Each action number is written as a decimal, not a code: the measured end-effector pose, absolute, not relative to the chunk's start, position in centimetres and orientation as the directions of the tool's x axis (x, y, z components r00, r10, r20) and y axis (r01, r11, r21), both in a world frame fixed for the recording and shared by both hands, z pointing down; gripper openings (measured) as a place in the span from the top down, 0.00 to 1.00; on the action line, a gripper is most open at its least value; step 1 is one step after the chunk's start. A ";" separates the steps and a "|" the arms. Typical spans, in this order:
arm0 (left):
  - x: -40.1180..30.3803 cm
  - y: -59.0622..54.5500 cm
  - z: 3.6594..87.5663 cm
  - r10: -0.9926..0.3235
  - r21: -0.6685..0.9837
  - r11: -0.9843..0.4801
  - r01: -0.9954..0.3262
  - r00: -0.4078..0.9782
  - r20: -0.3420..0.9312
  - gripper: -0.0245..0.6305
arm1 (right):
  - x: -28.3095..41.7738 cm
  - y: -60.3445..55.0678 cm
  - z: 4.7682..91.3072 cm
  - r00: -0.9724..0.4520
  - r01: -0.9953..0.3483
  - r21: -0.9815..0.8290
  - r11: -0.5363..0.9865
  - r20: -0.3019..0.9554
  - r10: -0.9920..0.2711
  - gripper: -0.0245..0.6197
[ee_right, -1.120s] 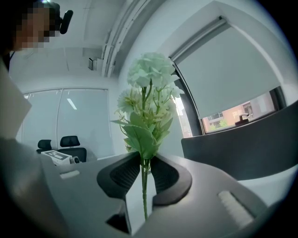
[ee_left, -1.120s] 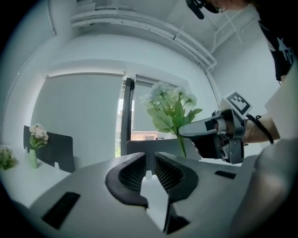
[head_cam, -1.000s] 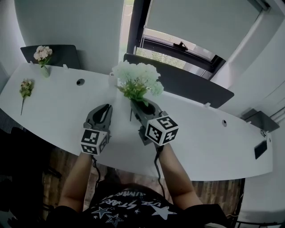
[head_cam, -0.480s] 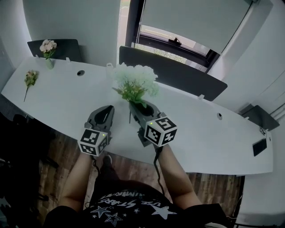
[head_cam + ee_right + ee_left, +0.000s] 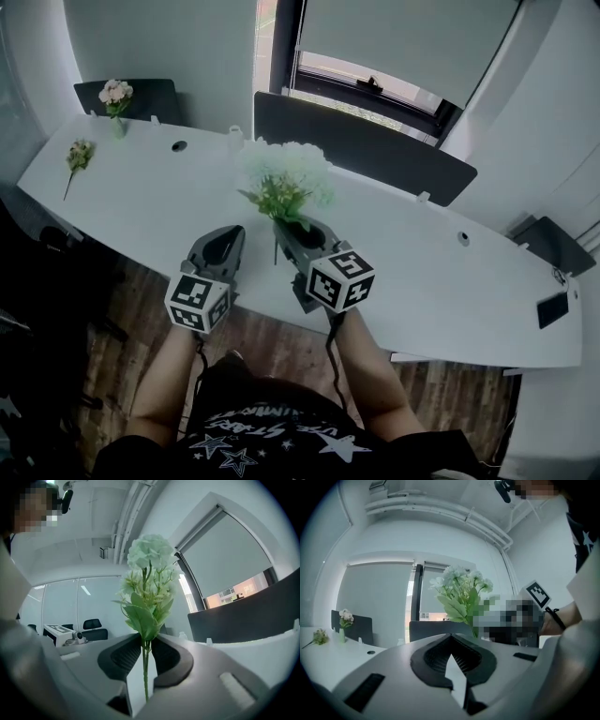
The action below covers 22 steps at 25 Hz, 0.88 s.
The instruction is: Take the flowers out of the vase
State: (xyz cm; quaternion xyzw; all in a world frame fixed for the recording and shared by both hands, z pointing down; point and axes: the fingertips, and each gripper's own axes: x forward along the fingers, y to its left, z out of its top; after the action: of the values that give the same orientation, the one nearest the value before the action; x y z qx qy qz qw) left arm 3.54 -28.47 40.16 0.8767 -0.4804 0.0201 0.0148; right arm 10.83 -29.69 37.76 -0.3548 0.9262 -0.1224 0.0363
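One bunch of white flowers (image 5: 149, 555) stands upright above the right tongs (image 5: 144, 644), stem (image 5: 145, 677) pinched for carrying, we judge. Left tongs (image 5: 452, 641), just closed on nothing, idle alongside.

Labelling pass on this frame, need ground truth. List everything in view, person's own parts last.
white flower bunch: 1, white blooms with green leaves, held upright by its stem over the desk's near edge
pink flowers in a small vase: 1, pink, desk's far left corner
loose flower sprig: 1, pale pink and green, lying flat at the desk's left end
desk: 1, white, long and curved
cable holes: 2, dark, near the desk's far edge
desk screens: 2, dark grey, behind the desk
black device: 1, at the desk's right end, too small to identify
window: 1, grey roller blind mostly down
left gripper: 1, grey, shut, empty, left of the bunch
right gripper: 1, grey, shut on the bunch's stem
forearms: 2, bare, behind the grippers
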 end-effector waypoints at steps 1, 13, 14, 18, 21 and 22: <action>3.6 -28.3 40.2 -0.842 0.003 -0.538 -0.843 0.538 0.052 0.95 | 10.9 -29.5 37.8 -0.747 -0.646 -0.254 0.720 0.019 -0.664 0.85; 2.5 -25.1 40.6 -0.843 0.018 -0.536 -0.844 0.536 0.048 0.95 | 10.4 -26.0 38.6 -0.753 -0.643 -0.245 0.725 0.030 -0.658 0.85; 2.3 -24.6 40.5 -0.841 0.020 -0.538 -0.842 0.539 0.046 0.95 | 10.1 -25.5 38.6 -0.753 -0.643 -0.246 0.725 0.031 -0.657 0.85; 1.0 -22.4 40.3 -0.835 0.022 -0.547 -0.837 0.548 0.048 0.95 | 8.8 -23.4 38.6 -0.753 -0.643 -0.250 0.724 0.034 -0.657 0.85; -0.4 -20.6 40.4 -0.835 0.027 -0.548 -0.836 0.548 0.049 0.95 | 7.6 -21.6 38.6 -0.750 -0.646 -0.251 0.721 0.036 -0.660 0.85; -0.9 -20.0 40.3 -0.835 0.029 -0.548 -0.836 0.548 0.048 0.95 | 7.2 -21.1 38.6 -0.748 -0.649 -0.254 0.717 0.037 -0.663 0.85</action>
State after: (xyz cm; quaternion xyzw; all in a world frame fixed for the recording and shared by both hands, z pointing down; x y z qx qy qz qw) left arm -0.86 -20.05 40.34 0.8796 -0.4750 0.0141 0.0242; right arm 7.18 -21.09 38.60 -0.3541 0.9263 -0.1260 0.0283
